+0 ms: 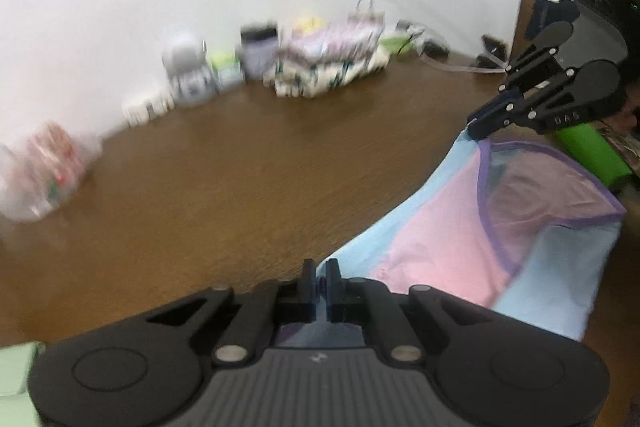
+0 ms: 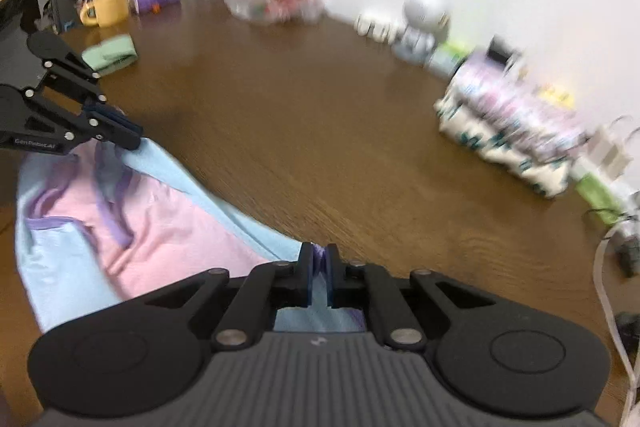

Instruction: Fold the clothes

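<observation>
both my claws clamped on the shirt's top edge

my left claw (image 1: 320, 277) pinches the light blue hem of the pink, blue and purple shirt (image 1: 448, 227); my right claw (image 2: 319, 263) grips another point on that edge. the shirt hangs stretched between them over the brown table (image 1: 240, 167), with blurred clutter along the wall and a folded green cloth (image 2: 112, 53) beyond.

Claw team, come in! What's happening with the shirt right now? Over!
Left claw shut on shirt edge. Right claw shut on the other edge. Shirt stretched between them above the brown table. Table clutter sits far off, near the wall.
</observation>
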`<act>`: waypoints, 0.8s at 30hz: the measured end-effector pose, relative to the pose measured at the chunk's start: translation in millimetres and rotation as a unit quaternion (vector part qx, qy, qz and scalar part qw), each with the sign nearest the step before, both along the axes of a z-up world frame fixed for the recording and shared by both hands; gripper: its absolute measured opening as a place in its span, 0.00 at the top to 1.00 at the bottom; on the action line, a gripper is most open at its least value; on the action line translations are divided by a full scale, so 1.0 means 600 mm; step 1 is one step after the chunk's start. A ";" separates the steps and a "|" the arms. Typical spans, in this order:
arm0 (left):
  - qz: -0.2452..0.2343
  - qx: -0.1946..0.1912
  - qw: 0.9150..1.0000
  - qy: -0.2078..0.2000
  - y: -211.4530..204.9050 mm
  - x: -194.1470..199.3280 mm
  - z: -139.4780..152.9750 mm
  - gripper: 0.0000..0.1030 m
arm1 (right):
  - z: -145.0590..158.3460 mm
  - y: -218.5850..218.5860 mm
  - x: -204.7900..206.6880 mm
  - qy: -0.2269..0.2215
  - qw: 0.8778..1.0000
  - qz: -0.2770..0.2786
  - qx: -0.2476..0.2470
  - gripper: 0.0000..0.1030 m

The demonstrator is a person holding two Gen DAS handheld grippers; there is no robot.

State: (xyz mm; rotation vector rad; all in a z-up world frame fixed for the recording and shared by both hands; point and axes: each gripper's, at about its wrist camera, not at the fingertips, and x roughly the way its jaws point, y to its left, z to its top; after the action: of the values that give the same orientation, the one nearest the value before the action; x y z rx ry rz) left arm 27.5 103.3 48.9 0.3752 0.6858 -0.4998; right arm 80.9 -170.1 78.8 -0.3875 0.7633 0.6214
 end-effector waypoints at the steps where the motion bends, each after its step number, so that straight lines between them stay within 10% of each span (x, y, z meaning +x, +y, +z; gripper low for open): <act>1: 0.001 0.006 1.000 -0.015 0.003 -0.023 0.006 0.97 | 0.005 -0.006 -0.027 -0.008 1.000 0.004 0.001 0.95; 10: 0.029 -0.008 1.000 -0.003 0.026 -0.152 -0.049 0.83 | -0.052 -0.032 -0.216 0.016 0.999 0.028 0.002 0.76; 13: 0.056 -0.046 0.997 -0.040 0.040 -0.147 -0.021 0.49 | -0.024 -0.073 -0.214 -0.009 0.999 -0.027 0.044 0.72; 20: 0.149 -0.031 0.988 -0.022 0.033 -0.040 -0.044 0.53 | -0.046 -0.077 -0.137 -0.067 0.986 -0.151 0.005 0.72; 24: 0.154 0.005 0.988 -0.019 0.019 -0.028 -0.067 0.53 | -0.061 -0.107 -0.074 -0.021 0.976 -0.214 0.021 0.72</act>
State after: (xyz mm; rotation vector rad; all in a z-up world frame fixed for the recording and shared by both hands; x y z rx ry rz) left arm 10.9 114.6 8.9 0.2804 0.6955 -0.1951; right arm 36.6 -234.4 41.9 -0.1873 0.7619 0.2235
